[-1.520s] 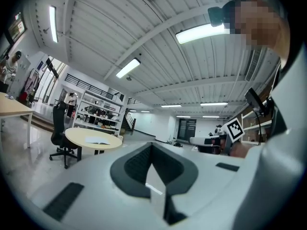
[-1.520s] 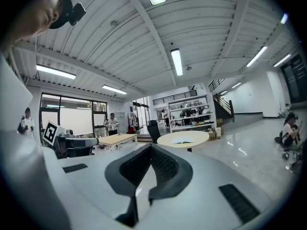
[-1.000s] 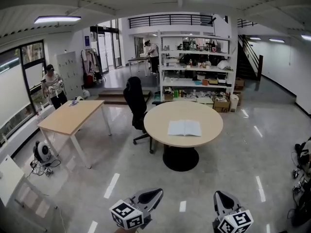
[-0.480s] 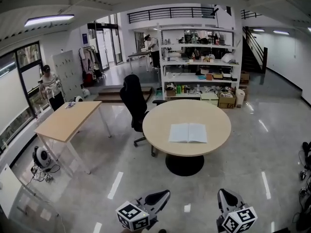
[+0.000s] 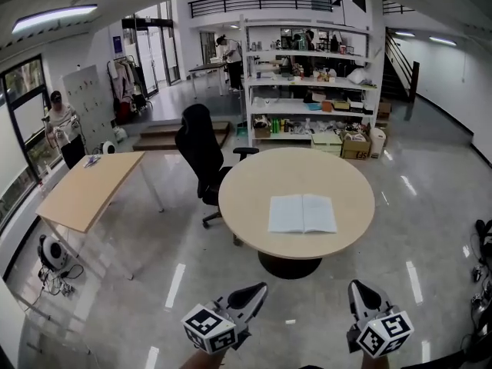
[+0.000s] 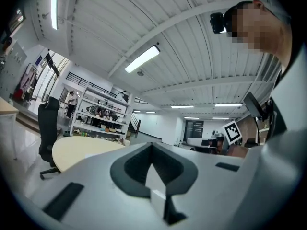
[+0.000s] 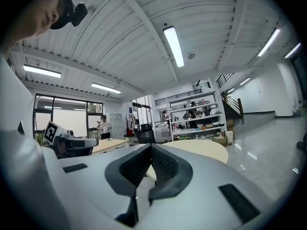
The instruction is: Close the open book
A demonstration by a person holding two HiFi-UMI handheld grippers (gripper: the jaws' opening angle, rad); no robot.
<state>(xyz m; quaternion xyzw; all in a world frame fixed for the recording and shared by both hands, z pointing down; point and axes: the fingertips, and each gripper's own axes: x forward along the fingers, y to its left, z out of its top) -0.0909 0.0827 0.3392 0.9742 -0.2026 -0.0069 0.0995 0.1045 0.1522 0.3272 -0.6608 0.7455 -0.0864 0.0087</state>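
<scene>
The open book (image 5: 302,214) lies flat, pages up, near the middle of the round bench (image 5: 238,198), and nothing touches it. Both tools are held low over the floor, well apart from the bench: the left gripper (image 5: 259,289) and the right gripper (image 5: 356,287) each point toward it, jaws closed tip to tip with nothing between them. To my eye the step in hand is the walk-up, with the closing itself not yet begun. The next move calls for getting within reach of the bench, then slipping a jaw tip under one outer edge of the book and swinging that half over the spine onto the other. The hands are cut off at the bottom of the head view. From each gripper's own view only the bench top shows, edge-on, and I cannot make out the book there. Its print is too small to read, and how thick it is I cannot judge.
</scene>
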